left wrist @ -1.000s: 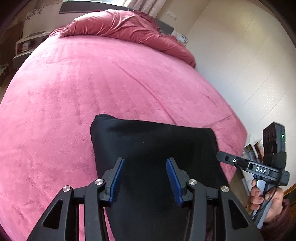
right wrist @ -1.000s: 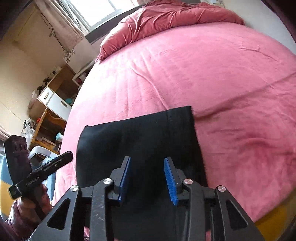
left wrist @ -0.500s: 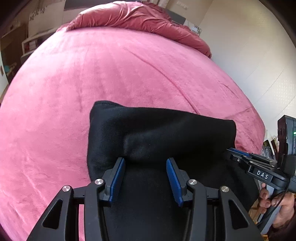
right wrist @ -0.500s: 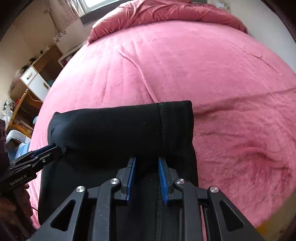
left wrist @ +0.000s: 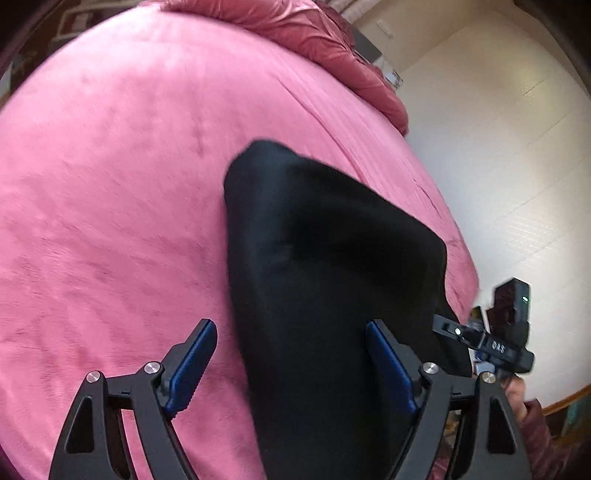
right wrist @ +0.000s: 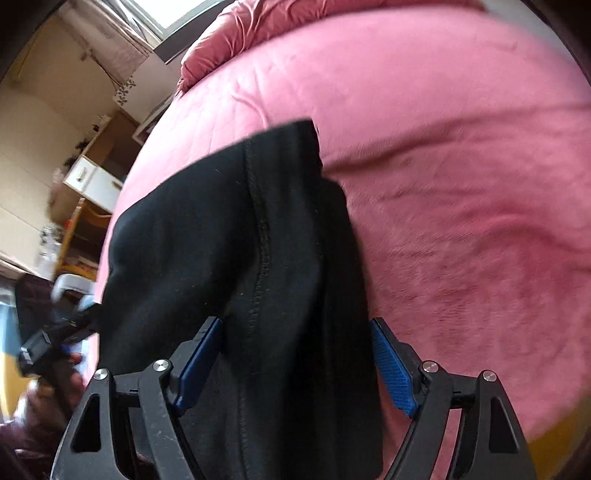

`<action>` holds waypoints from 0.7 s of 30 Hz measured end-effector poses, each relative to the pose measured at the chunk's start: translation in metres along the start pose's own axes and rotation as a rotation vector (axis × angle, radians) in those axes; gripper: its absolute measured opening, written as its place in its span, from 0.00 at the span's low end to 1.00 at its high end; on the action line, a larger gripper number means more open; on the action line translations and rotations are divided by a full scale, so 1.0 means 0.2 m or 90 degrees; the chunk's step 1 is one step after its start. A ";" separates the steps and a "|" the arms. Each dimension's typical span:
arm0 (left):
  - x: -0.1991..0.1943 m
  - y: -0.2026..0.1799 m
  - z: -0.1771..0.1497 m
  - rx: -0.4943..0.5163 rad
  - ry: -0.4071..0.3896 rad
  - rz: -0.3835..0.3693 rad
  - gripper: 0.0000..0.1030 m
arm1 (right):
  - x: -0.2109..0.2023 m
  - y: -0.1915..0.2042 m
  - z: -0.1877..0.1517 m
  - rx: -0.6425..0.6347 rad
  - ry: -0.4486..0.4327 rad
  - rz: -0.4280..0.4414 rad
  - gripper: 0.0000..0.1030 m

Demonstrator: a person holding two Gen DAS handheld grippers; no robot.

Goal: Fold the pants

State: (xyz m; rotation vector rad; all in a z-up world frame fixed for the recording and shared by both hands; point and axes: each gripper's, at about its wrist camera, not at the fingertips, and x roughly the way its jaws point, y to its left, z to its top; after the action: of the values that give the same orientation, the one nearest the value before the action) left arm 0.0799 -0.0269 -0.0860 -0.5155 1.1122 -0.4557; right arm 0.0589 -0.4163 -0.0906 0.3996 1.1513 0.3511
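The left gripper (left wrist: 291, 365) sits low over the bed, and its two blue pads are wide apart with nothing held between them. The black pants (left wrist: 325, 280) lie on the pink blanket (left wrist: 110, 206) and run from 6 o'clock up to about 12 o'clock in the left wrist view, with a rounded folded end at the top. One blue pad (left wrist: 194, 363) is over the pink blanket at 7 o'clock, and the other pad is over the black cloth at 5 o'clock. At 4 o'clock the right gripper (left wrist: 480, 339) shows as a black tool with a small green light, and a hand (left wrist: 515, 393) holds it by the edge of the bed. In the right wrist view, the right gripper (right wrist: 295, 362) also has its blue pads far apart and grips nothing. The pants (right wrist: 221, 236) fill the middle from 6 o'clock up to 12 o'clock, and a stitched seam (right wrist: 260, 236) runs down them. One layer of cloth lies on top of another at the right side. At 8 o'clock the left gripper (right wrist: 55, 336) pokes in, blurry, held by a hand (right wrist: 59, 384). A crumpled red quilt (right wrist: 258, 26) lies at 12 o'clock. A white drawer unit (right wrist: 92, 181) and wooden shelves (right wrist: 79, 236) stand at 9 o'clock beside the bed. A pale wall (left wrist: 498, 147) is at 2 o'clock in the left wrist view.
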 end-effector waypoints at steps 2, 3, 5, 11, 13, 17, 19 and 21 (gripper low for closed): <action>0.05 0.00 0.01 -0.005 0.018 -0.027 0.80 | 0.04 -0.05 0.02 0.007 0.017 0.042 0.77; 0.09 0.01 0.01 -0.009 0.032 -0.031 0.80 | 0.06 -0.06 0.02 0.009 0.026 0.058 0.77; 0.14 0.01 0.02 -0.009 0.047 -0.035 0.76 | 0.09 -0.10 0.03 0.008 0.042 0.094 0.74; 0.12 -0.04 0.05 0.018 0.038 -0.068 0.49 | 0.06 -0.05 0.03 -0.025 0.046 0.113 0.48; 0.08 -0.06 0.07 0.028 0.028 -0.078 0.44 | 0.01 -0.01 0.02 -0.037 0.041 0.110 0.46; -0.07 -0.12 0.14 0.059 -0.027 -0.088 0.43 | -0.05 0.13 0.09 -0.073 0.017 0.124 0.44; -0.15 -0.11 0.22 0.067 -0.054 -0.085 0.43 | -0.08 0.22 0.16 -0.094 -0.004 0.143 0.44; -0.23 -0.09 0.32 0.074 -0.082 -0.074 0.43 | -0.07 0.29 0.26 -0.108 -0.021 0.170 0.44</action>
State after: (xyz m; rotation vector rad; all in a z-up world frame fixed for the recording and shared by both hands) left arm 0.1214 -0.0045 -0.0198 -0.5017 0.9294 -0.5776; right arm 0.0988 -0.3785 -0.0340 0.4090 1.0287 0.6689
